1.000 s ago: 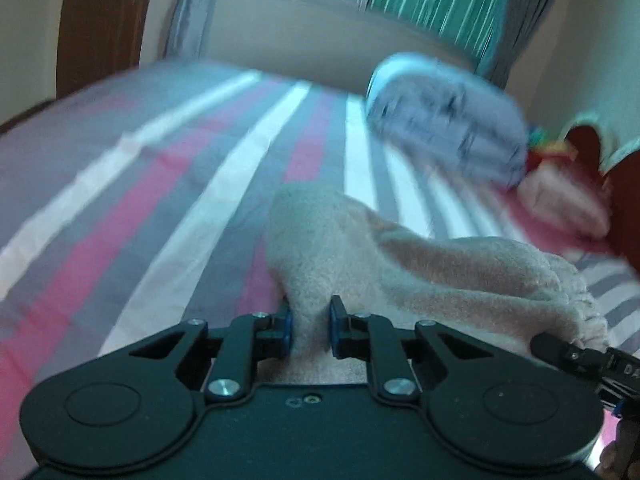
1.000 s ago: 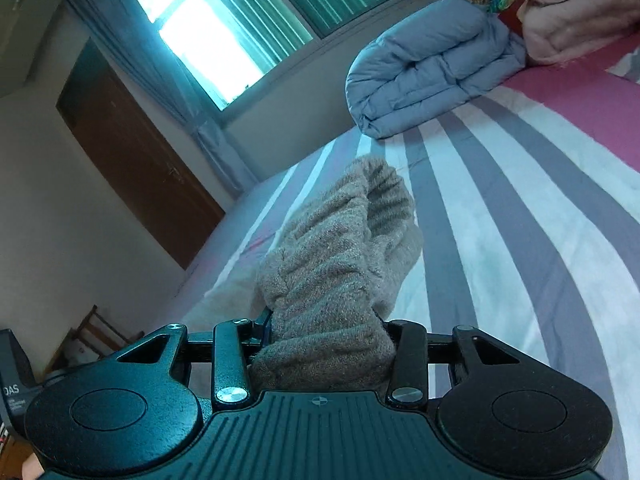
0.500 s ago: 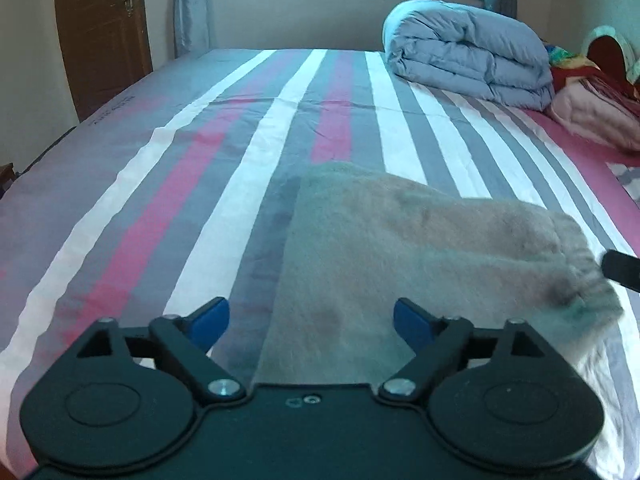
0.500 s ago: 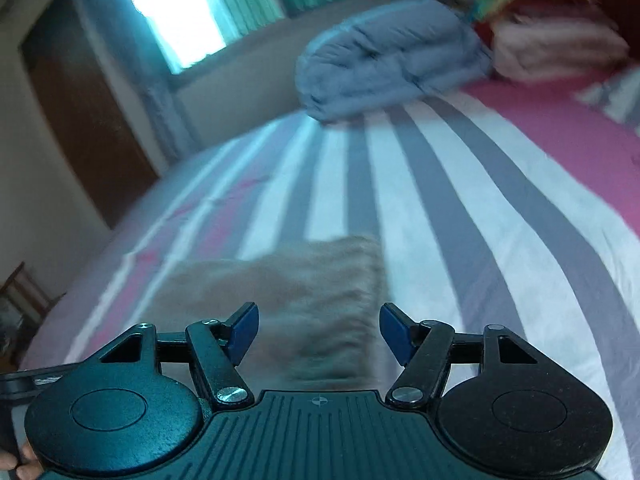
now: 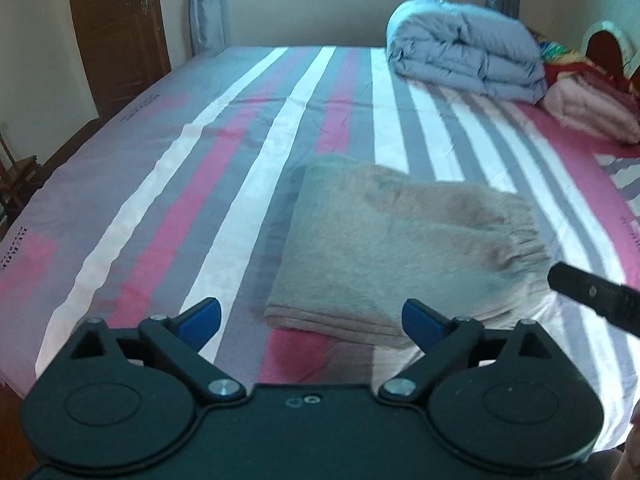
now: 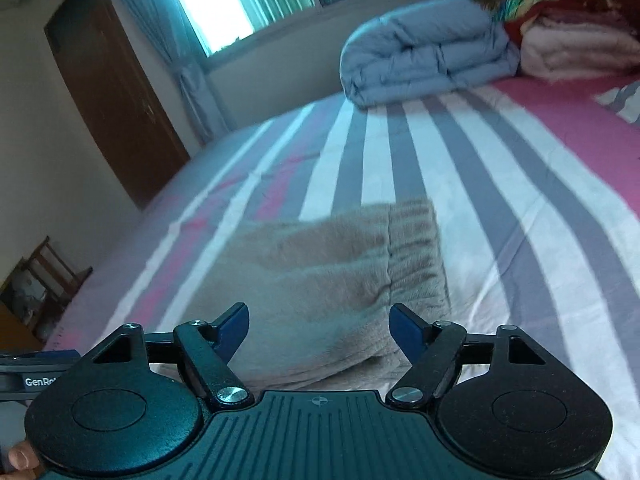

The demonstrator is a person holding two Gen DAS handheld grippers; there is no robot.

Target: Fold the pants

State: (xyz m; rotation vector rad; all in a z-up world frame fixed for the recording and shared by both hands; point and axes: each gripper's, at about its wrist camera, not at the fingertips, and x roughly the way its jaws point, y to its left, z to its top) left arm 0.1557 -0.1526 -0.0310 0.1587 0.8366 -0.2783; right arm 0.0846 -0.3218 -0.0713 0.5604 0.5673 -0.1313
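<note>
The folded pants (image 5: 400,248) are laid flat on the striped bed (image 5: 240,152). The left hand-held gripper (image 5: 311,318) and right hand-held gripper (image 6: 319,326) are spread wide, jaws just opened, nothing gripped; the pants lie just beyond their fingertips.

Beige fleece pants (image 5: 400,248) folded into flat rectangle, gathered waistband at right, lying on bed.
</note>
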